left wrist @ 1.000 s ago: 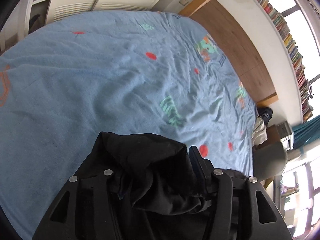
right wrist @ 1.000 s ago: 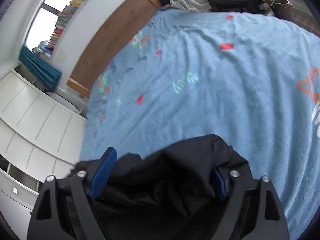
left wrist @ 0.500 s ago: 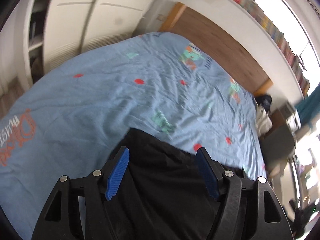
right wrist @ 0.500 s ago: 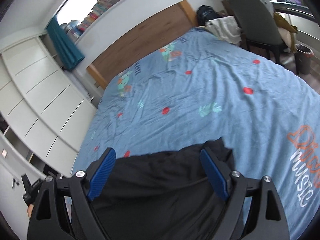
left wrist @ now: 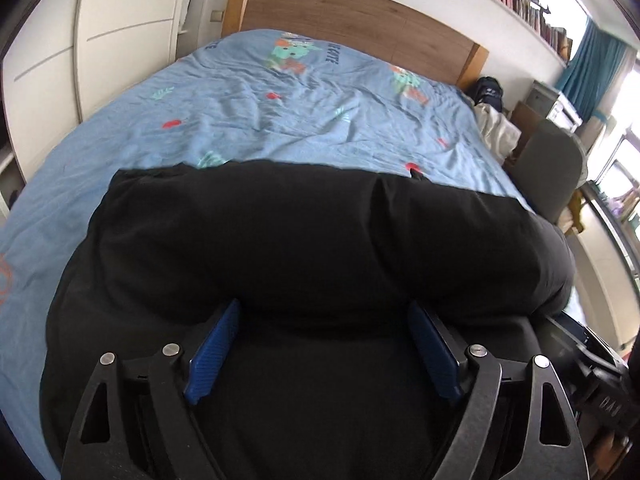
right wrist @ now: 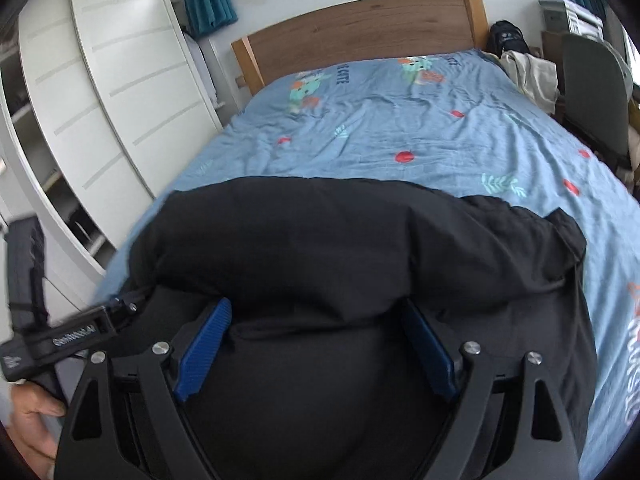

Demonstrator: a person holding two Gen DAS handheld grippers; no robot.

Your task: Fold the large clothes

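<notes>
A large black garment (left wrist: pixel 312 240) lies folded over on the near end of the blue printed bedspread (left wrist: pixel 280 120). It also fills the lower half of the right wrist view (right wrist: pixel 352 248). My left gripper (left wrist: pixel 322 316) is open, its blue pads (left wrist: pixel 214 348) spread wide just above the cloth and holding nothing. My right gripper (right wrist: pixel 316 316) is open too, its blue pads (right wrist: pixel 204 344) apart over the garment's near part. The left gripper's body shows at the left edge of the right wrist view (right wrist: pixel 52 340), with a hand below it.
A wooden headboard (left wrist: pixel 360 16) stands at the far end of the bed. White wardrobe doors (right wrist: pixel 100 92) run along the left side. A grey chair (right wrist: pixel 592 88), a light cloth pile (right wrist: pixel 528 72) and a dark bag (right wrist: pixel 506 36) are at the right.
Both grippers have let go of the black garment and opened wide. They pulled back and tilted up toward the headboard. The garment now lies spread flat on the bed.
</notes>
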